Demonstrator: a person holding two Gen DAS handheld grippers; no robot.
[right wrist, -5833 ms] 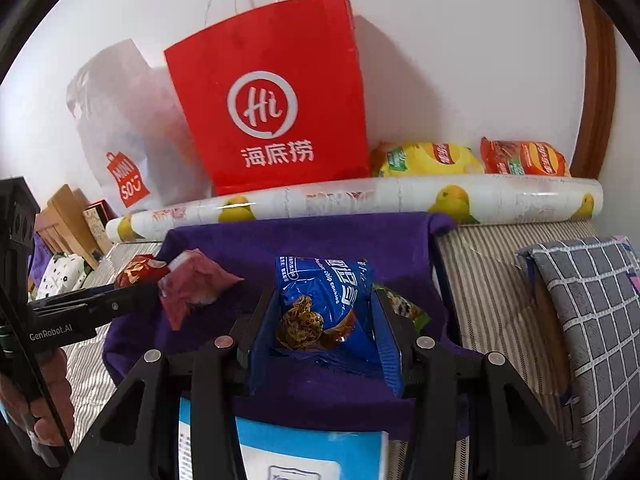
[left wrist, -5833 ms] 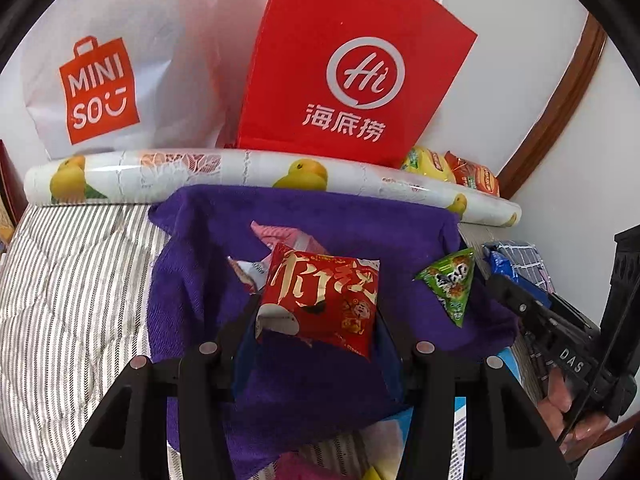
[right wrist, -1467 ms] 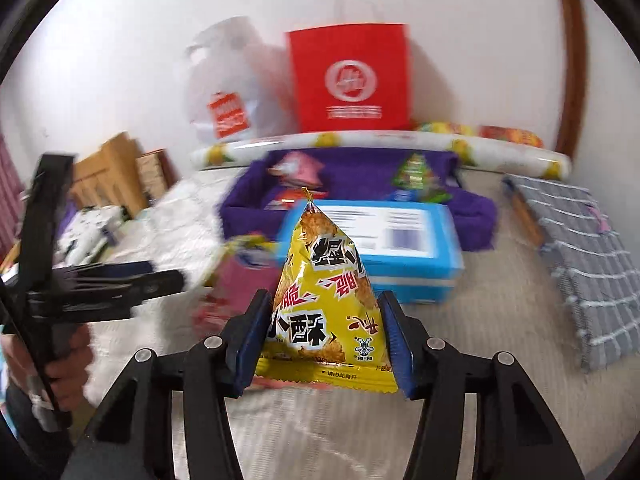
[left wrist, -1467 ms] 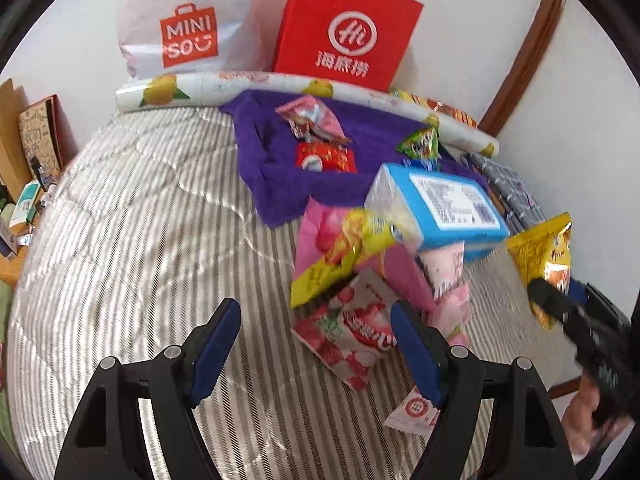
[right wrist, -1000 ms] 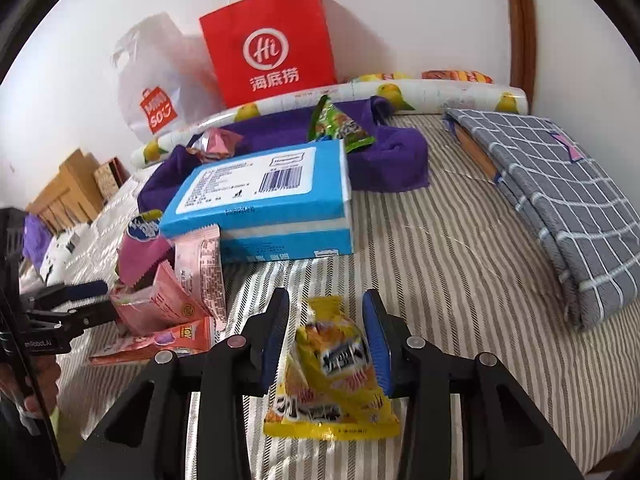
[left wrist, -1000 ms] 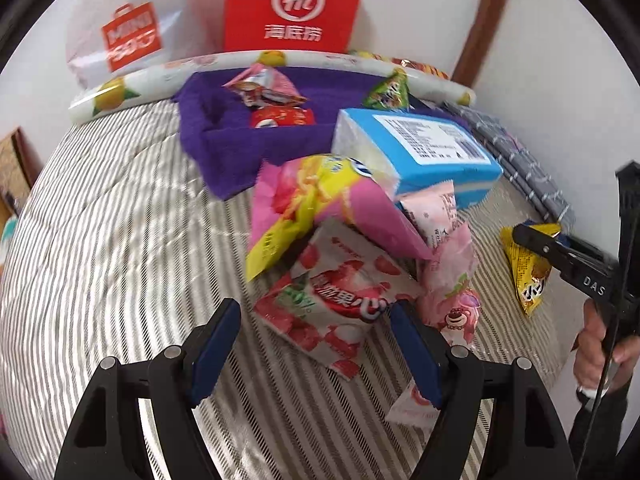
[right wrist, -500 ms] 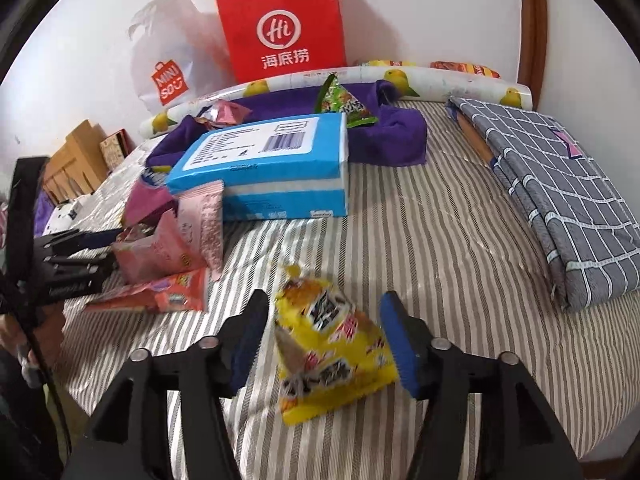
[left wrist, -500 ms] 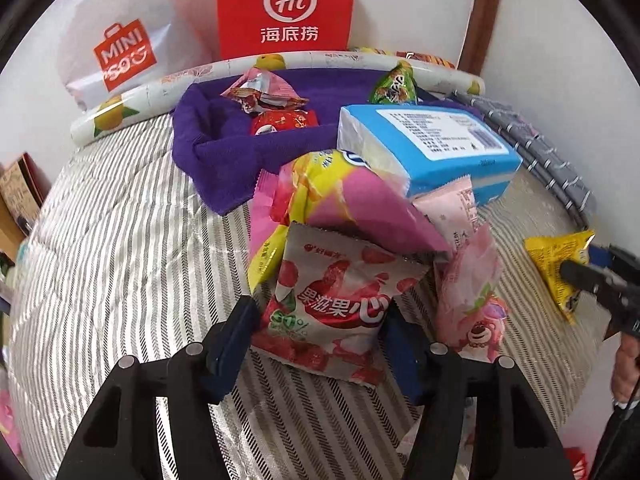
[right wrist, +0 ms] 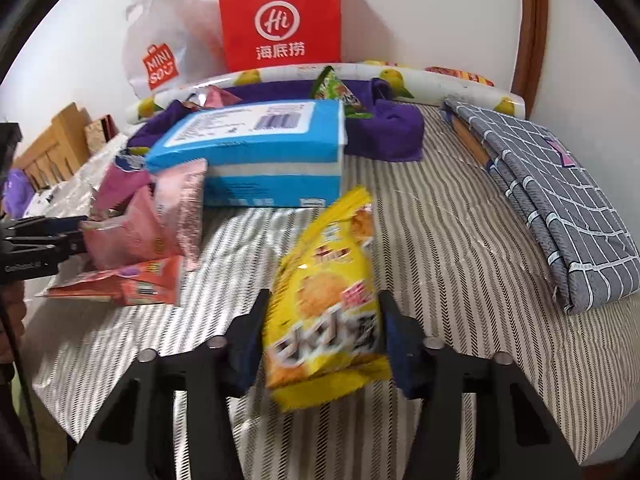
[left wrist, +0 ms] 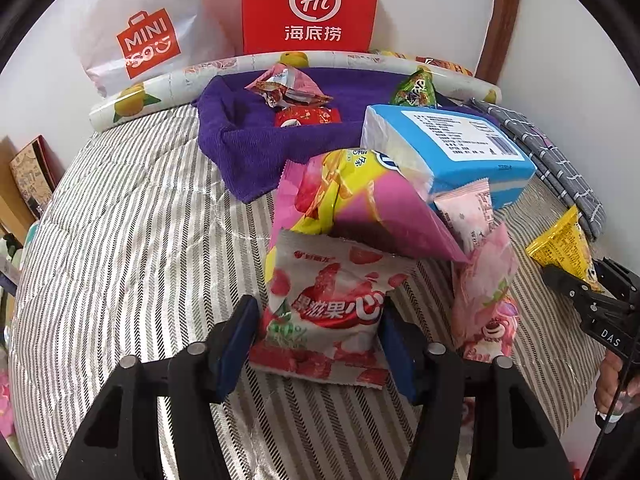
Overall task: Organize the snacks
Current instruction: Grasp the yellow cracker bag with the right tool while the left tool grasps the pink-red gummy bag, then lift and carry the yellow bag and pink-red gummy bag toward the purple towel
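My left gripper is shut on a strawberry snack pack, white and red, at the near edge of a pile of pink and yellow packets on the striped bed. My right gripper is shut on a yellow snack bag just above the bed; the bag also shows in the left wrist view. A purple cloth at the back holds a pink packet, a red packet and a green triangular packet.
A blue tissue pack lies between the pile and the cloth. A red paper bag and a white Miniso bag stand against the wall behind a lemon-print roll. A folded grey checked cloth lies at the right.
My left gripper has moved forward and closed on the strawberry pack. My right gripper, open around the yellow bag half a second ago, has closed on it and tilted it up.
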